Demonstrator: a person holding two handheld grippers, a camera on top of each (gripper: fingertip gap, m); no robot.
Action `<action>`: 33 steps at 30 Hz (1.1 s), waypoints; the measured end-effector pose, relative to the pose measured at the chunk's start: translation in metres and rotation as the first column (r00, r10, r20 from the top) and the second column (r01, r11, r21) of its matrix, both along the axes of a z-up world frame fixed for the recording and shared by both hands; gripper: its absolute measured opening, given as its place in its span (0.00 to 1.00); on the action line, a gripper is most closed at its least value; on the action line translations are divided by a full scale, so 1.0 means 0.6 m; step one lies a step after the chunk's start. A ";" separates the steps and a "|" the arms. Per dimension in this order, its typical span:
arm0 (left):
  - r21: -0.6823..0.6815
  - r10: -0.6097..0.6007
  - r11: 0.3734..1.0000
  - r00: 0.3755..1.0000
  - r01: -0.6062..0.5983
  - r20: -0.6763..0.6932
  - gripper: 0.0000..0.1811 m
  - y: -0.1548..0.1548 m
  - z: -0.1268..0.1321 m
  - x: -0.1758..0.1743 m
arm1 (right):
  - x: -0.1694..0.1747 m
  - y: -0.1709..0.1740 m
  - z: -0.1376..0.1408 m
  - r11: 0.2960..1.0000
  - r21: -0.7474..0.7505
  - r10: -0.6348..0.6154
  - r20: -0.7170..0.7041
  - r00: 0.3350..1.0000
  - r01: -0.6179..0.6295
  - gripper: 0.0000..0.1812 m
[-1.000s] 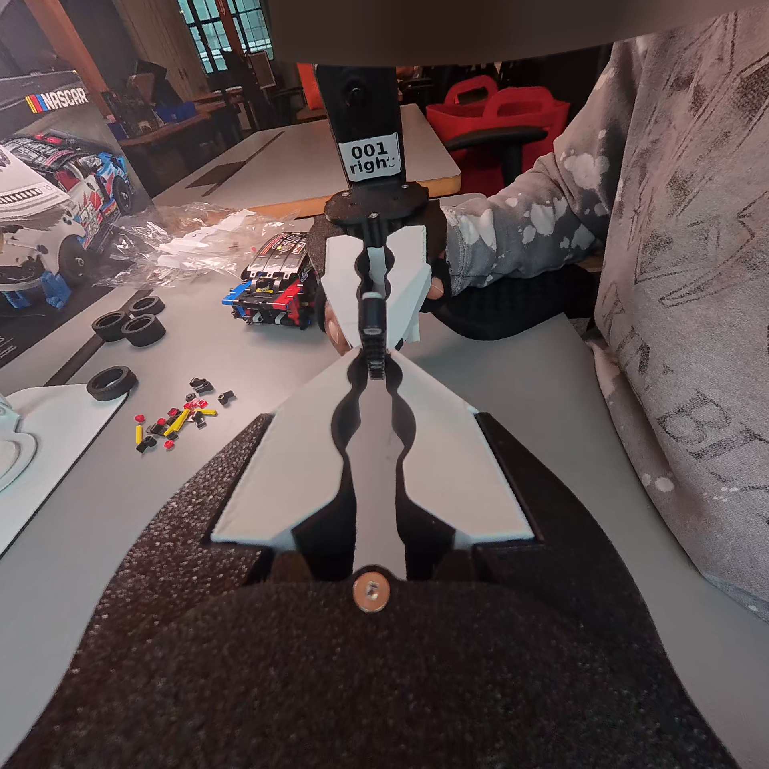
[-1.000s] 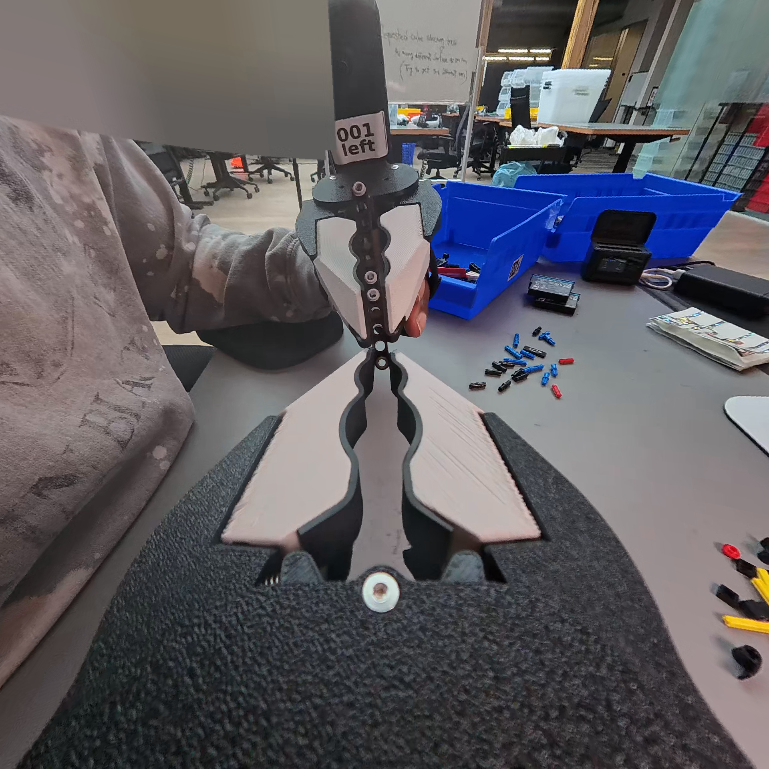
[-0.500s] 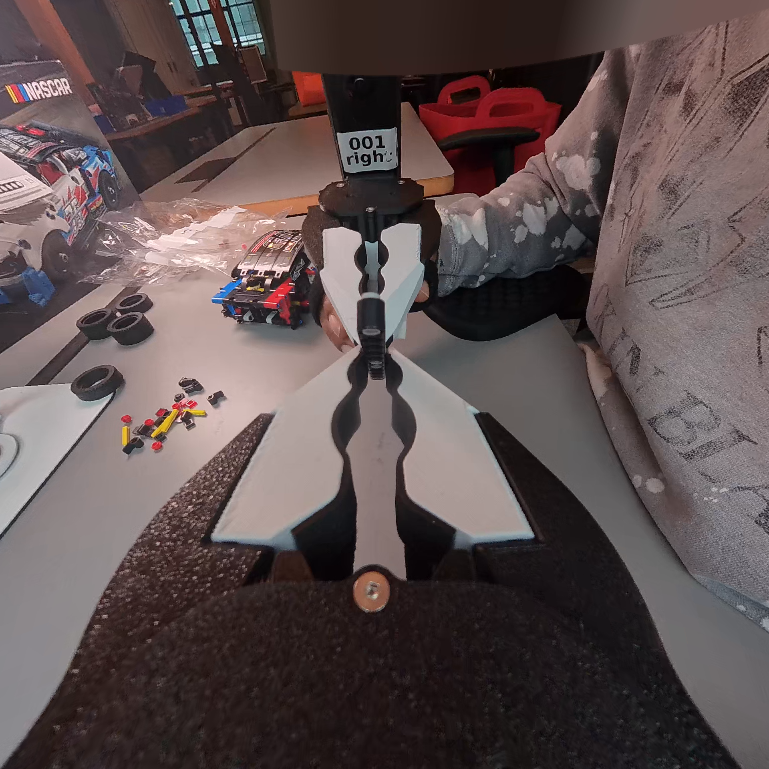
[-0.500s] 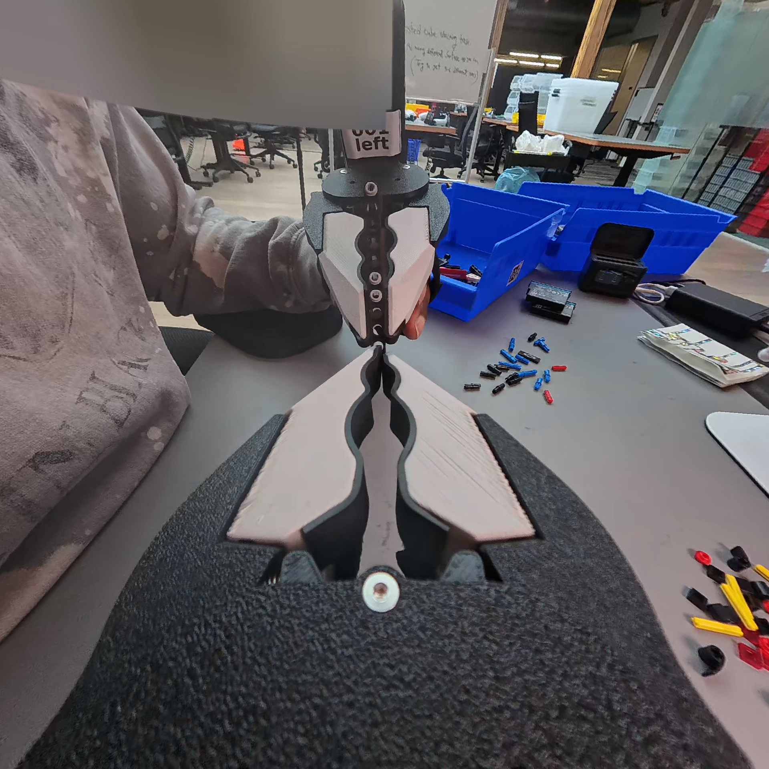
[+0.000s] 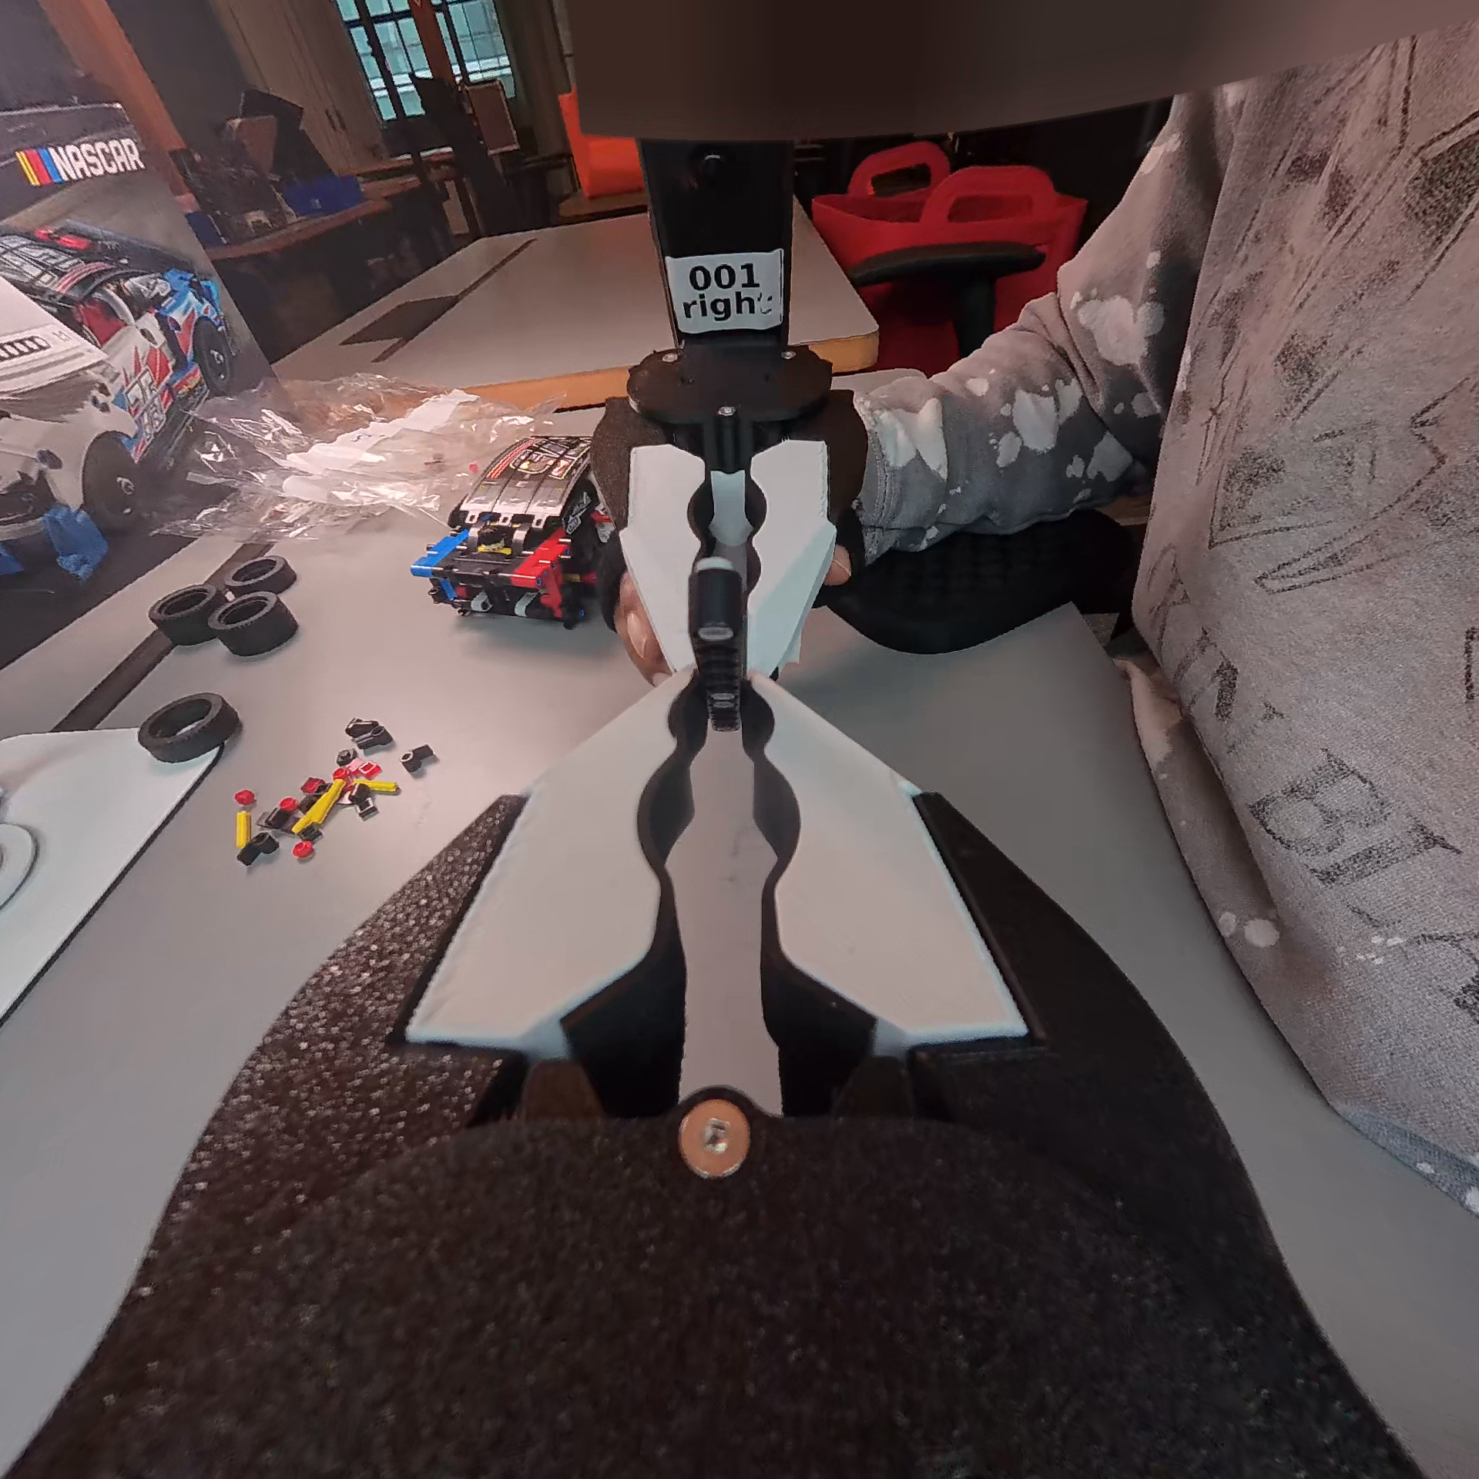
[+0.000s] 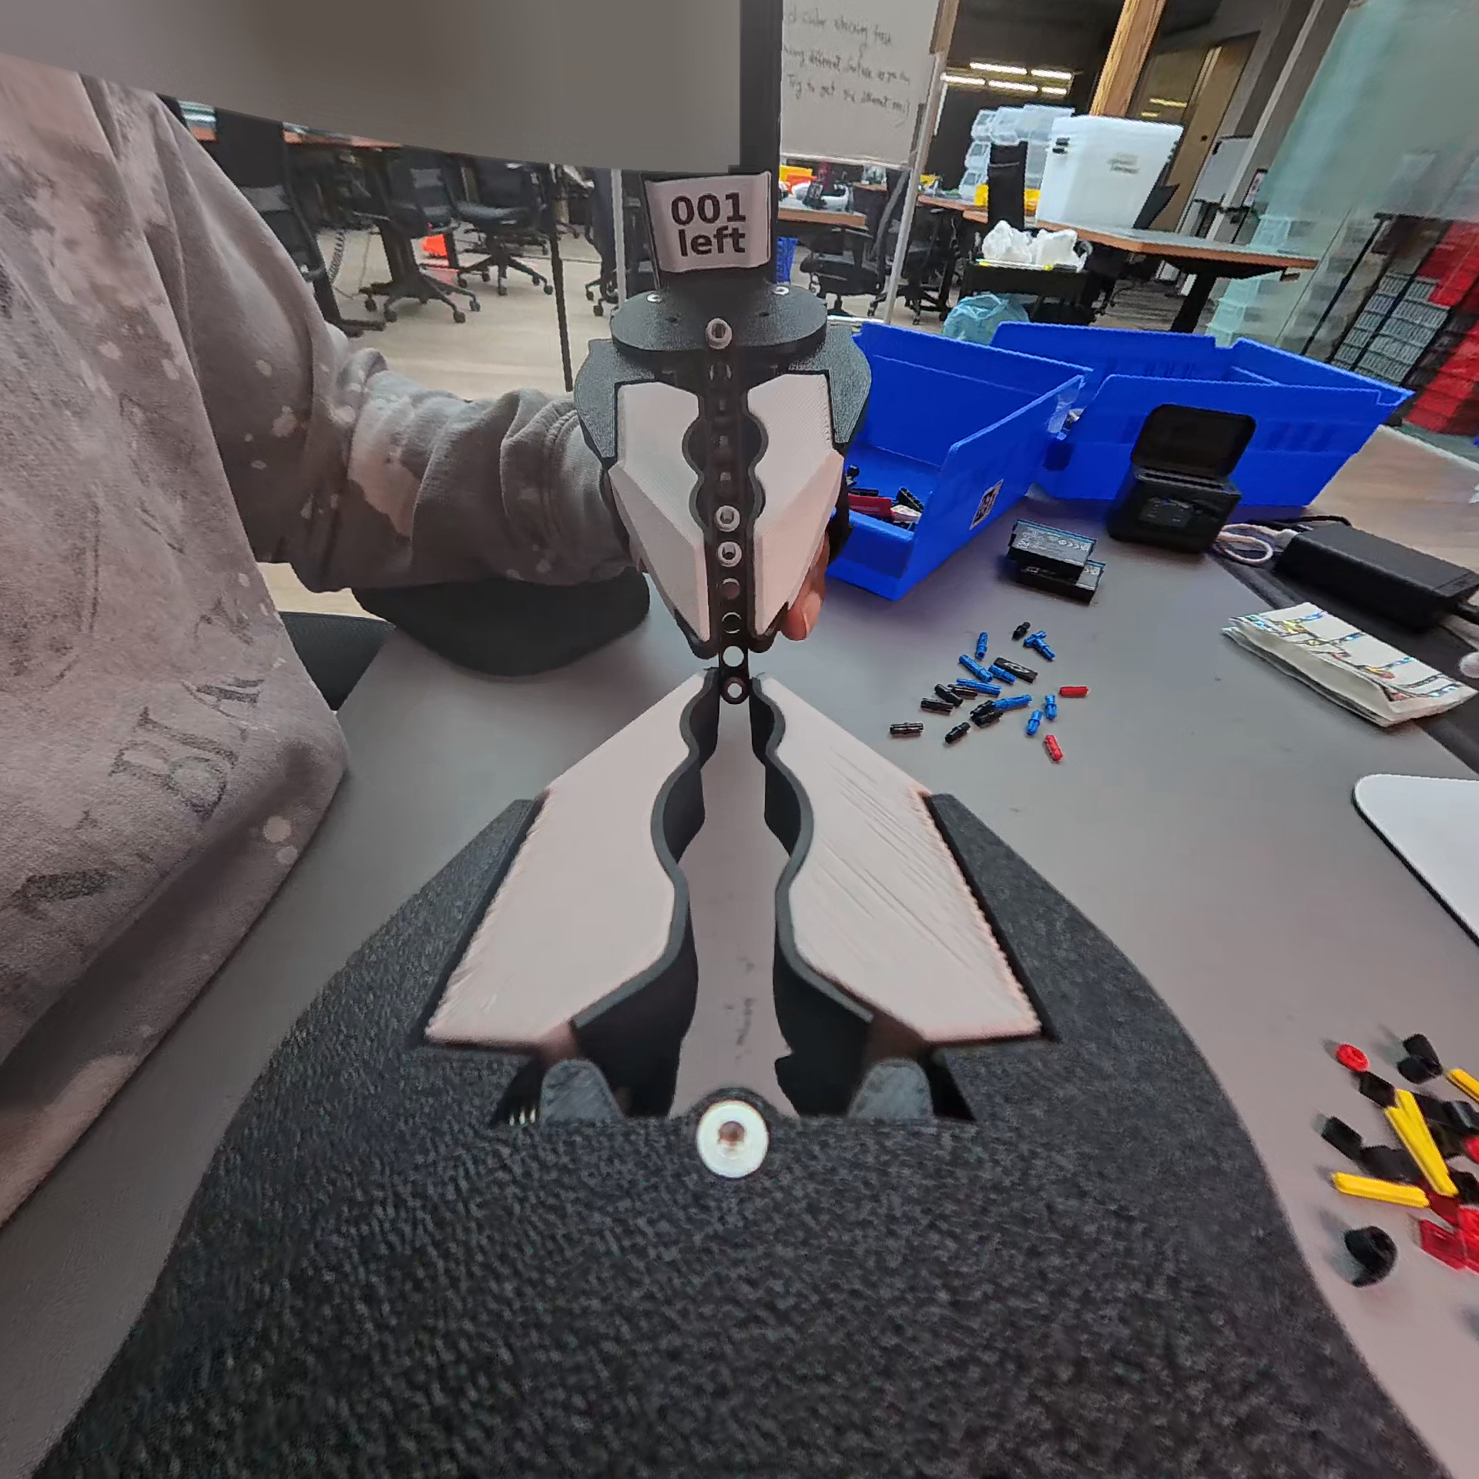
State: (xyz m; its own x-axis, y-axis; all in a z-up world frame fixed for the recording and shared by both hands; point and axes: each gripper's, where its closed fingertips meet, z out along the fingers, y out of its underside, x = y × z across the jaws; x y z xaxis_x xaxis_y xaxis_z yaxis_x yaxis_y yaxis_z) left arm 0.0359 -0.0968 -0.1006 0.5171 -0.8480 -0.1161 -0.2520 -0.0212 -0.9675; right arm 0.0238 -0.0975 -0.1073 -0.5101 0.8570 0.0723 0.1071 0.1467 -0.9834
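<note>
1. Left tongs [image 5: 724, 708] and right tongs [image 6: 732, 688] meet tip to tip. Both appear pressed onto the lower end of a black holed beam [image 6: 727, 560], which stands upright at twelve o'clock, likely steadied from both sides.
2. Loose small pieces [image 5: 320, 800] lie at ten o'clock on the table [image 5: 480, 720], within reach.
3. Toy car [image 5: 520, 544] sits at eleven, with a printed box [image 5: 80, 320] beyond it. A white sticker [image 5: 724, 292] tags each tool.

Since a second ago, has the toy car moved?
No. The car sits where it did, between the tyres and the plastic wrap; only the camera has shifted slightly.
</note>
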 end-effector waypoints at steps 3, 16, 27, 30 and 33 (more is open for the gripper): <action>-0.005 -0.006 1.000 1.000 0.006 -0.009 0.03 -0.001 -0.003 0.002 | 0.002 -0.001 -0.004 1.000 0.018 0.010 0.011 1.000 -0.011 0.04; -0.117 0.048 0.990 0.962 -0.082 -0.270 0.03 0.014 -0.084 -0.002 | -0.003 0.015 -0.087 0.928 0.372 -0.043 0.126 0.991 -0.007 0.02; -0.127 0.077 0.982 0.908 -0.141 -0.412 0.03 0.019 -0.121 -0.018 | -0.004 0.021 -0.104 0.865 0.501 -0.068 0.123 0.990 -0.003 0.00; -0.091 0.115 0.982 0.904 -0.166 -0.412 0.03 0.026 -0.110 -0.021 | -0.005 0.037 -0.101 0.887 0.459 -0.120 0.132 0.984 0.047 0.00; -0.055 0.151 0.982 0.921 -0.183 -0.358 0.03 0.036 -0.094 -0.024 | -0.006 0.047 -0.095 0.907 0.415 -0.138 0.130 0.982 0.072 0.07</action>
State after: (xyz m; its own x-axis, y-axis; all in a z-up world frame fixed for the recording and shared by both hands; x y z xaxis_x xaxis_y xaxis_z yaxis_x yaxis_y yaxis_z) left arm 0.0215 -0.0753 -0.1573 0.5914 -0.7678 -0.2464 -0.5604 -0.1715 -0.8103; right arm 0.0205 -0.0691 -0.1645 -0.4514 0.8189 0.3544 0.2877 0.5095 -0.8109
